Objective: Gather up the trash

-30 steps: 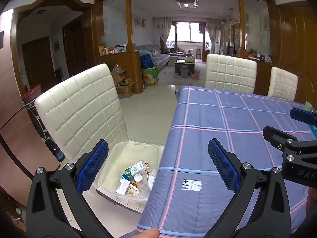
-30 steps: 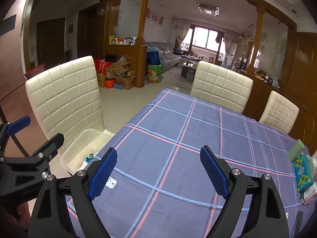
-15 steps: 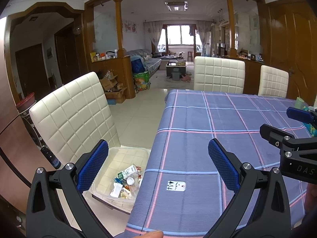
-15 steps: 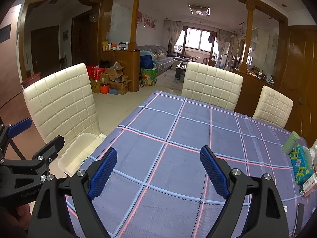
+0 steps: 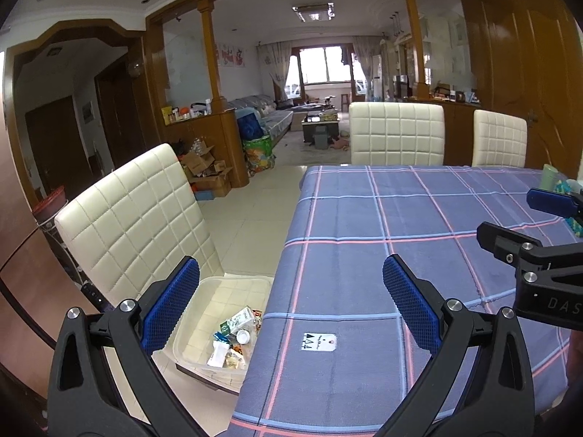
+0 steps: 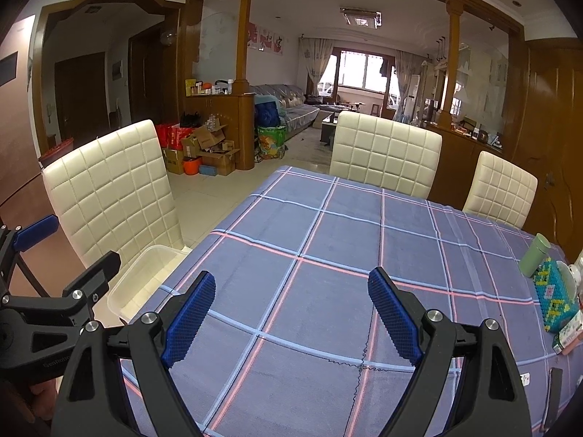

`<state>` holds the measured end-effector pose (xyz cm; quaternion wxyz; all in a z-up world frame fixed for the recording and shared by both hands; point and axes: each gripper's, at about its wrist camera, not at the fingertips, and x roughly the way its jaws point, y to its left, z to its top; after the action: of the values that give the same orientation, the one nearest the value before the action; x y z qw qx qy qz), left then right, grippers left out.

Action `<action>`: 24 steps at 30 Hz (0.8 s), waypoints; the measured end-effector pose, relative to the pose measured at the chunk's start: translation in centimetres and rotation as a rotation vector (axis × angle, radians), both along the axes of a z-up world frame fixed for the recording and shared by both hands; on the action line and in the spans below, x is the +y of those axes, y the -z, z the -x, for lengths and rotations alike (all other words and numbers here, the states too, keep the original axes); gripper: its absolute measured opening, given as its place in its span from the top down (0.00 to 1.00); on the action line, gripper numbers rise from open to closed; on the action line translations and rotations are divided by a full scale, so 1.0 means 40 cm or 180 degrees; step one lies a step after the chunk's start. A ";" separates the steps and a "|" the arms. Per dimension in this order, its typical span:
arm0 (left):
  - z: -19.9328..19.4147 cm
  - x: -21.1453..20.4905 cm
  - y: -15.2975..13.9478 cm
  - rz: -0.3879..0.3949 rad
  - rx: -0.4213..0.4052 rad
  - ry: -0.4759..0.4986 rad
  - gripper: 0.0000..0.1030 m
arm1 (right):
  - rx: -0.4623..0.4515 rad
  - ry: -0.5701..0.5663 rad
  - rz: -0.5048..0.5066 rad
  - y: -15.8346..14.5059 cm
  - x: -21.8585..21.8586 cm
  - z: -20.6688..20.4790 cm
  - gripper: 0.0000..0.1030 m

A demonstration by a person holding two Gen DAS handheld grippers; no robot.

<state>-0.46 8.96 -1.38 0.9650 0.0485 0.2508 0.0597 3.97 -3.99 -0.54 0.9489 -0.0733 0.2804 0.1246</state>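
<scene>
Left gripper (image 5: 289, 300): I am holding it over the near left corner of the table, pointing a little downward. Its blue pads are standing wide apart and nothing is between them.
Right gripper (image 6: 289, 306): I am holding it over the middle of the near side of the table. Its jaws are also spread wide, with only bare cloth showing between them.
Trash (image 5: 233, 342): it is lying in the clear plastic bin (image 5: 204, 367); I am seeing wrappers, a small carton and a white cap mixed together.
Bin place: it is sitting on the seat of the cream chair (image 5: 135, 225), just beside the left edge of the table and lower than the table top.
Table (image 5: 382, 236): a blue checked cloth with pink and light blue lines is covering it. A small white label (image 5: 319, 341) is lying flat near the left corner, between the left gripper's fingers in that view.
Right end of the table: a green cup (image 6: 534, 255), a box with a green and blue pattern (image 6: 554, 296) and some small packets (image 6: 568, 335) are standing close together near the edge; I cannot tell what the packets are.
In the way: between the left gripper and the bin, only the hanging edge of the cloth is standing.
Around: two more cream chairs (image 6: 386, 153) are standing at the far side, and cardboard boxes (image 6: 207, 149) are piling on the floor behind.
</scene>
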 end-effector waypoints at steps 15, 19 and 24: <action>-0.003 -0.015 0.004 0.0029 0.0087 0.0042 0.04 | 0.0016 -0.0007 -0.0005 0.002 -0.009 0.000 0.19; 0.002 -0.016 0.002 0.0070 0.0074 0.0086 0.04 | 0.0010 -0.0004 -0.0007 0.002 -0.010 0.001 0.19; 0.004 -0.015 -0.002 0.0078 0.0070 0.0082 0.04 | 0.0013 -0.0004 -0.0006 0.003 -0.009 0.001 0.19</action>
<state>-0.60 8.35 -1.31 0.9634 0.0406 0.2615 0.0437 3.93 -4.35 -0.65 0.9483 -0.0724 0.2822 0.1256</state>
